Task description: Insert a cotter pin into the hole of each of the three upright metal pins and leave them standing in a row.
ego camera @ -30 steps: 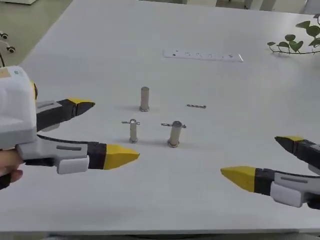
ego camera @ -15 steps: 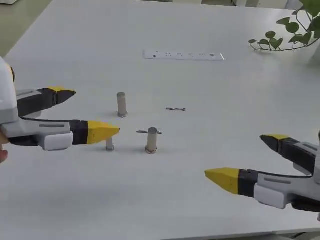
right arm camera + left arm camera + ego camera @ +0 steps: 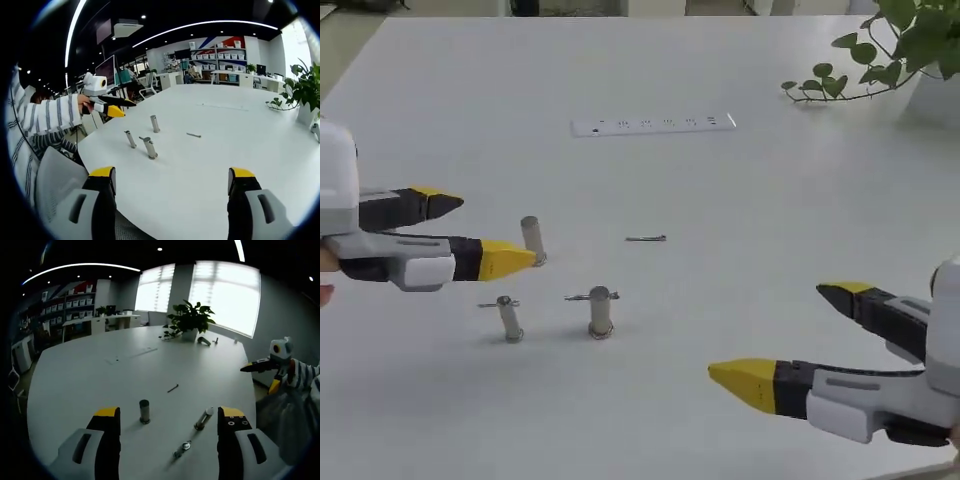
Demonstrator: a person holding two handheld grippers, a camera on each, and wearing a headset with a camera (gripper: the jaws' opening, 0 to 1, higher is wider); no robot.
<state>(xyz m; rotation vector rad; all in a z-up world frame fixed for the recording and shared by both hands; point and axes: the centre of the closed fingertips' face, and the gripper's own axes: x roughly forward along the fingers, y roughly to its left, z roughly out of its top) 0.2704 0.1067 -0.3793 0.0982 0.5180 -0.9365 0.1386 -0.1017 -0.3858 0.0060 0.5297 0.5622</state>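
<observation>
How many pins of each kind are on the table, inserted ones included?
Upright metal pins: 3
Cotter pins, 2 inserted and 1 loose: 3
Total: 6

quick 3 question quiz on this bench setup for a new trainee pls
1. True or false: the left gripper and the right gripper are both open and hold nothing.
2. How does the loose cotter pin lie? A) flat on the table, touching nothing else B) held by the right gripper C) standing upright on end
3. Of the rear pin, the near-left pin and the near-right pin, how many carry a cotter pin through the hole?
Key: 1 true. 2 A. 3 two, the near-left pin and the near-right pin; the rear pin is bare.
</observation>
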